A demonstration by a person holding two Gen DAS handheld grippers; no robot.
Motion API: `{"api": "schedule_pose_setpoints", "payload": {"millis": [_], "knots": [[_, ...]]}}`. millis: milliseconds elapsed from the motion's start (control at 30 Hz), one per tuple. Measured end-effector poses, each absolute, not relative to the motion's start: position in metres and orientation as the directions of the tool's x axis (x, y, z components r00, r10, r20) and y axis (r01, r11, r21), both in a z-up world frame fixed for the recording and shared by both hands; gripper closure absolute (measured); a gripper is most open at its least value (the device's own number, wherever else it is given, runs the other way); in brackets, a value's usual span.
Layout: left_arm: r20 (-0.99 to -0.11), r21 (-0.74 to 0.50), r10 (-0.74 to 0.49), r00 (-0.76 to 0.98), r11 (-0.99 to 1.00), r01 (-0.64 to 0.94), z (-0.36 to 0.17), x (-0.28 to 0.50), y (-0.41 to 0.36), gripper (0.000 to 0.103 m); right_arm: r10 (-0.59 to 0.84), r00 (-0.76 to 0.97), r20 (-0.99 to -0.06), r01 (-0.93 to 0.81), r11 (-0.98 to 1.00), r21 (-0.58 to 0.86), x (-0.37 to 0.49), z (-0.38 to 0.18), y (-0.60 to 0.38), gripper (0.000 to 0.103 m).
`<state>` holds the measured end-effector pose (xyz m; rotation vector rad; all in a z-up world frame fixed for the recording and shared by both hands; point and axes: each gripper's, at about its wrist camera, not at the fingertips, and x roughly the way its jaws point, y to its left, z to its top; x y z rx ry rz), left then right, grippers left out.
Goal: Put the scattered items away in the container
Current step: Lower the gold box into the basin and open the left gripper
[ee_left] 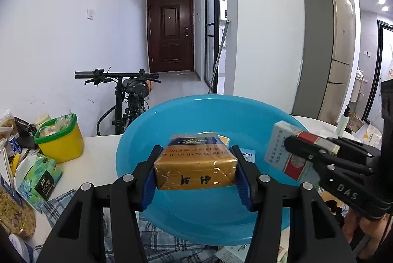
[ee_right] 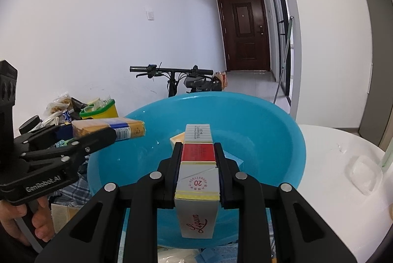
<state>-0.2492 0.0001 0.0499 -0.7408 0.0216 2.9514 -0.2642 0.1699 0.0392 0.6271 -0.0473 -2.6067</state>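
Note:
A blue plastic basin (ee_left: pixel 191 115) stands on the white table; it also shows in the right wrist view (ee_right: pixel 245 115). My left gripper (ee_left: pixel 196 164) is shut on a gold and blue cigarette pack (ee_left: pixel 194 164) held over the basin's near rim; the pack also shows in the right wrist view (ee_right: pixel 115 129). My right gripper (ee_right: pixel 197 164) is shut on a grey and red cigarette pack (ee_right: pixel 197 177) held over the basin; the pack also shows in the left wrist view (ee_left: pixel 289 152). A yellow box (ee_right: pixel 178 139) and a blue box (ee_left: pixel 248 155) lie inside the basin.
A yellow tub with a green rim (ee_left: pixel 60 140) stands at the left among snack bags and a green tissue pack (ee_left: pixel 39 179). A checked cloth (ee_left: pixel 61 204) lies under the basin. A clear plastic lid (ee_right: pixel 363 174) lies on the table at right. A bicycle (ee_left: pixel 127 91) stands behind.

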Motion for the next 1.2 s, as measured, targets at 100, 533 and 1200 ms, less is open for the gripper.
{"api": "schedule_pose_setpoints", "payload": {"millis": [100, 533, 1200], "knots": [[-0.473, -0.018, 0.098, -0.876, -0.995, -0.102, 0.049, -0.249, 0.001, 0.046, -0.446, -0.796, -0.41, 0.43, -0.892, 0.136, -0.261, 0.043, 0.17, 0.081], [-0.482, -0.01, 0.087, -0.872, -0.995, -0.094, 0.045, -0.252, 0.002, 0.046, -0.446, -0.804, -0.393, 0.434, -0.892, 0.125, -0.255, 0.046, 0.17, 0.081], [-0.494, -0.025, 0.021, -0.869, -1.0, -0.01, 0.037, -0.258, -0.016, 0.0, -0.437, -0.811, -0.389, 0.425, -0.897, 0.121, -0.253, 0.047, 0.174, 0.081]]}}
